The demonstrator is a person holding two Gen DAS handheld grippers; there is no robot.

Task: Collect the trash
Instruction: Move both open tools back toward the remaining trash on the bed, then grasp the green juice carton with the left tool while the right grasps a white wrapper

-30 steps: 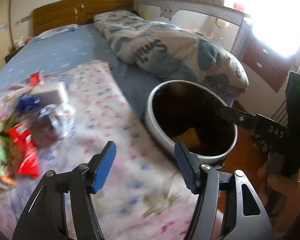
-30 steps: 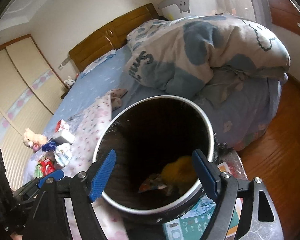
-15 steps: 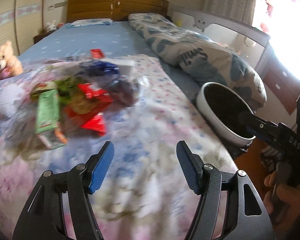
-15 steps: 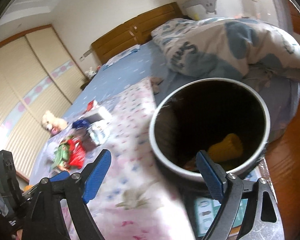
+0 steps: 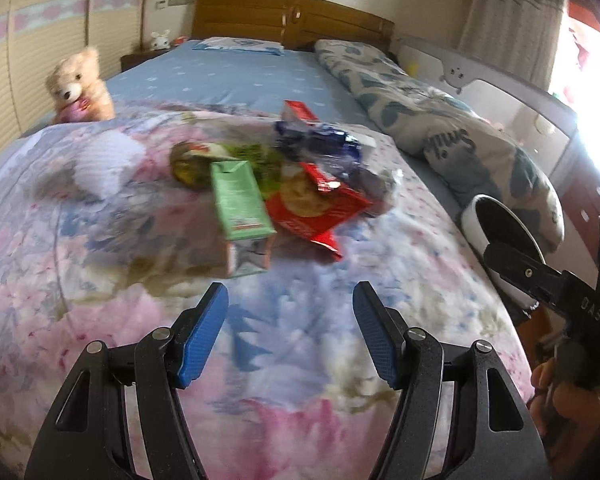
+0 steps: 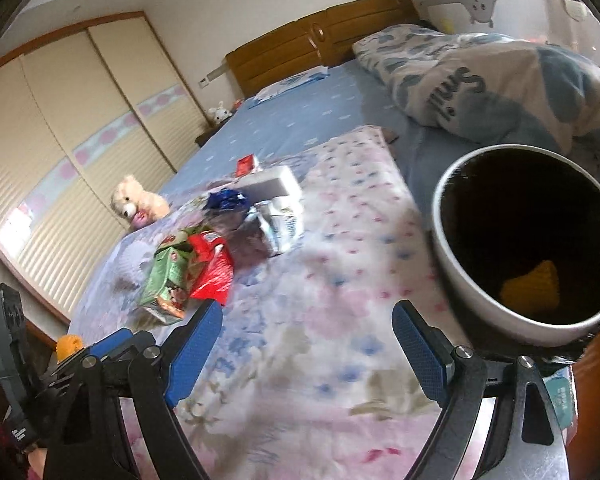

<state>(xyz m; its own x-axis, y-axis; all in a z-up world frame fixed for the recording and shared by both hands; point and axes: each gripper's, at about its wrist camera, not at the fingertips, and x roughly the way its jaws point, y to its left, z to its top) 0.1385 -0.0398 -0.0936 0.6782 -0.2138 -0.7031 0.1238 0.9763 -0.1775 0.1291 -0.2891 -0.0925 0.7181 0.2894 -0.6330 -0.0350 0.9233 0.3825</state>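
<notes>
Heaped on the floral quilt: green carton (image 5: 241,201) lying flat, touching a torn red wrapper (image 5: 317,209), crumpled blue wrapper (image 5: 315,143) behind. White bin (image 6: 525,245) beside the bed, upright, yellow scrap (image 6: 532,289) inside.

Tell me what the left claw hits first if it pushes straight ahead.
Probably the green carton, lying on the floral blanket just beyond the open left claw. The red wrapper sits slightly right of that line. Depth is hard to judge here.
</notes>
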